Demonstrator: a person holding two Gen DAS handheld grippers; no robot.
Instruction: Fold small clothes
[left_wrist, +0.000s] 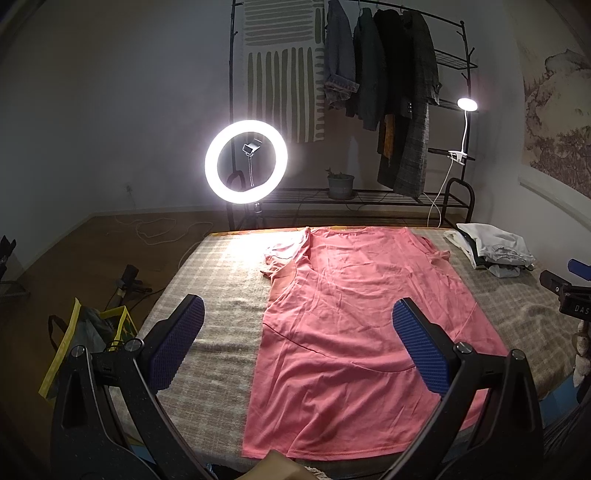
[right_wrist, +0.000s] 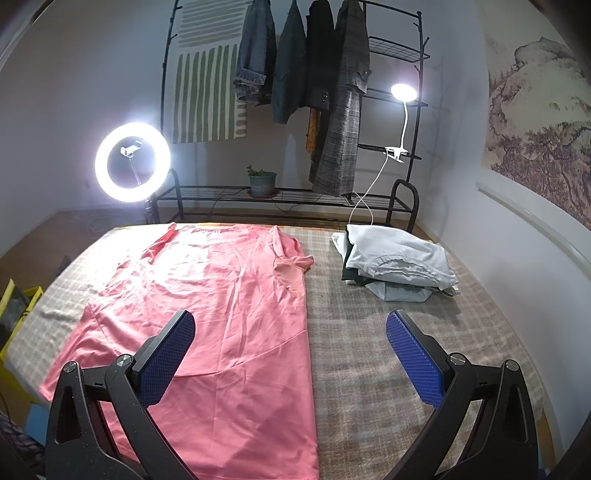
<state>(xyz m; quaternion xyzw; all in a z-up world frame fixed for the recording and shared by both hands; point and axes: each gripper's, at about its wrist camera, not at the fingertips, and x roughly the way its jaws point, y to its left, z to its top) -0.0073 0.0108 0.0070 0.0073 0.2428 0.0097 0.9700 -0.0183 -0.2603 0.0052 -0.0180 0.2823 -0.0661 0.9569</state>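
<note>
The shirt (right_wrist: 207, 314) lies flat on the bed (right_wrist: 369, 332), clothes pile (right_wrist: 399, 258) to its right (well apart).

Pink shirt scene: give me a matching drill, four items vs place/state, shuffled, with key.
Items:
1. pink shirt
2. pile of clothes
3. ring light
4. left tool

Place/state:
A. open, holding nothing
B. lit, standing past the far end of the bed
C. spread flat on the checked blanket
D. heaped at the far right corner of the bed

Pairs: 1-C, 2-D, 3-B, 4-A
</note>
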